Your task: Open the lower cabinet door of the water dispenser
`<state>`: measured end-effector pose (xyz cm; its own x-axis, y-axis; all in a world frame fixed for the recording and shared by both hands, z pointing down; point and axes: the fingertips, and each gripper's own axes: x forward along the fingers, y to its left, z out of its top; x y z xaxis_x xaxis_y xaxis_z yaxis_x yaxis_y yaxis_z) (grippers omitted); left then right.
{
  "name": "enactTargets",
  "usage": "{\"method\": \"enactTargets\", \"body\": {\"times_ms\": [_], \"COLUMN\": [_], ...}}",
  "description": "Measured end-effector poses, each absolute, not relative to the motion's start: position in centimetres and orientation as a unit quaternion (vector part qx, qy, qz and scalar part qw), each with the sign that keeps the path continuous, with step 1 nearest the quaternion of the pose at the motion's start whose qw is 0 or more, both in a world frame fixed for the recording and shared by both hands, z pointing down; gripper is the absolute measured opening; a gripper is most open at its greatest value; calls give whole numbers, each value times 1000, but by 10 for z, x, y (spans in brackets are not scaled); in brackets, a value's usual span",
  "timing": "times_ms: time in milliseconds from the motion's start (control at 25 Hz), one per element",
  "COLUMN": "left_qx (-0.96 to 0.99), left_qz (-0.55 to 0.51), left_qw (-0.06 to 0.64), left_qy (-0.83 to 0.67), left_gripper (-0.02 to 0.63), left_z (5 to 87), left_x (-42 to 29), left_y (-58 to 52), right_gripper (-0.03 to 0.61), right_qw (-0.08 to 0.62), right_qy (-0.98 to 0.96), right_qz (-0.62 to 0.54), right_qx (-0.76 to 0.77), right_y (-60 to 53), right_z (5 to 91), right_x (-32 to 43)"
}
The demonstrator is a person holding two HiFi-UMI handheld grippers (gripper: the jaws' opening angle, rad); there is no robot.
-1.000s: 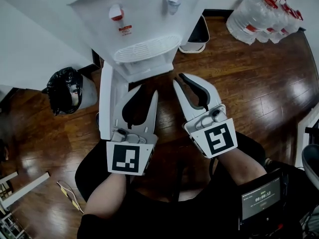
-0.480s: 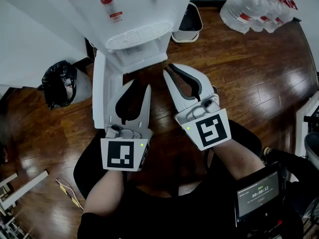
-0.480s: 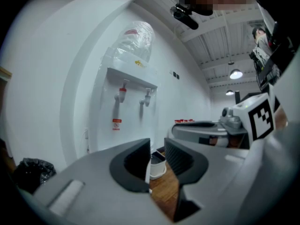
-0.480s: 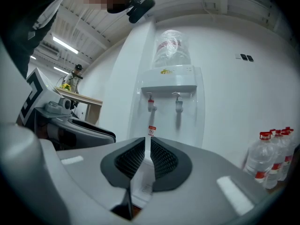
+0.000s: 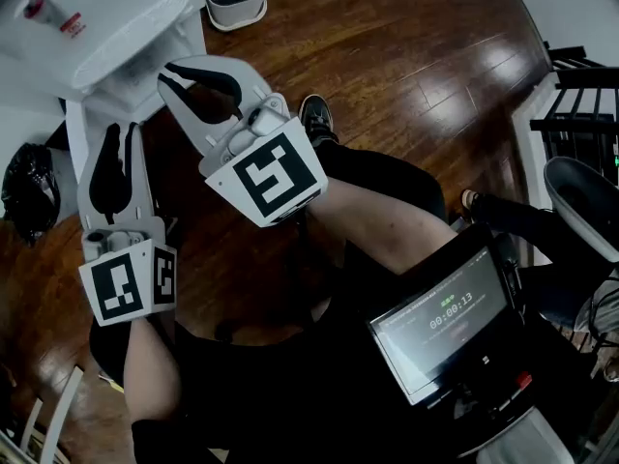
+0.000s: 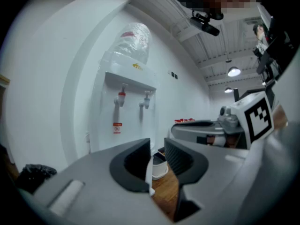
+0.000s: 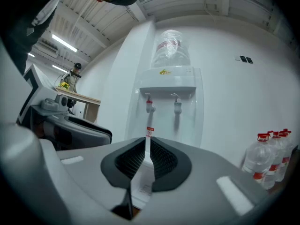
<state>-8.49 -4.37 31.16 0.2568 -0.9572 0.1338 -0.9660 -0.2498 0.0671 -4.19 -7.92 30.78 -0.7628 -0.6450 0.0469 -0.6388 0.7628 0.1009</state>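
Spreading across most of the head view is the wooden floor (image 5: 406, 85), and at its top left corner stands the white water dispenser (image 5: 106, 37). From the dispenser's lower front the cabinet door (image 5: 73, 148) juts out toward the person, seen nearly edge-on, so the opening looks as good as done. The left gripper (image 6: 157, 146) sits over that door with its jaws spread. Its own view shows a thin white edge, likely the door's, between them and close to one pad, with floor visible past the other, so I read no firm pinch. The right gripper (image 7: 146, 142) points at the dispenser's front with jaws pressed almost together on nothing — only a slit of white shows through. What remains, I judge, is little — perhaps swinging the door wider, then drawing both grippers clear.
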Motion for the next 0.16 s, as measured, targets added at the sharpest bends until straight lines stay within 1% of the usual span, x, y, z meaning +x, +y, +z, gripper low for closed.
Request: {"method": "enactTargets", "body": {"times_ms": [160], "left_qx": [792], "left_qz": [21], "left_qw": [82], "left_qy": [-604], "left_gripper": [115], "left_z": [316], "left_x": [-84], "left_y": [-50], "right_gripper": [35], "right_qw": [32], "right_qy": [-936], "right_qz": [-51], "right_qx": [347], "right_y": [-83], "right_z": [301], "right_x": [-43]}}
